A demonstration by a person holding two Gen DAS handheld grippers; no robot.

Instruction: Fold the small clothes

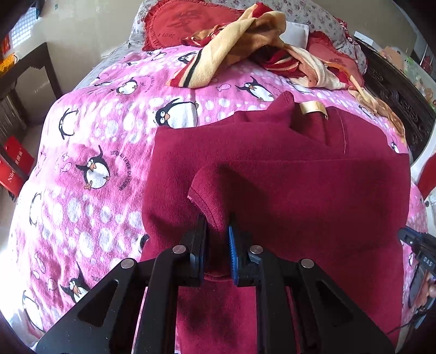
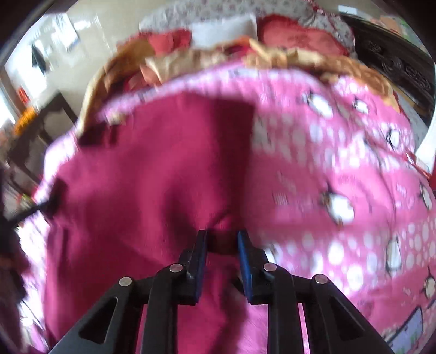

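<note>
A dark red garment (image 1: 299, 177) lies spread on the bed, with a tan label (image 1: 313, 107) at its far edge. My left gripper (image 1: 217, 220) is shut on a raised fold of its hem, and the cloth bunches between the black pad and the blue pad. In the blurred right wrist view the same garment (image 2: 152, 168) fills the left half. My right gripper (image 2: 222, 234) pinches a small hump of its edge between its pads. Part of the right gripper's body (image 1: 417, 245) shows at the right edge of the left wrist view.
The bed is covered by a pink penguin blanket (image 1: 95, 141). A crumpled yellow and red striped cloth (image 1: 245, 46) and red pillows (image 1: 177, 24) lie at its far end. A dark table (image 1: 30, 70) stands left; dark carved furniture (image 1: 395, 89) stands right.
</note>
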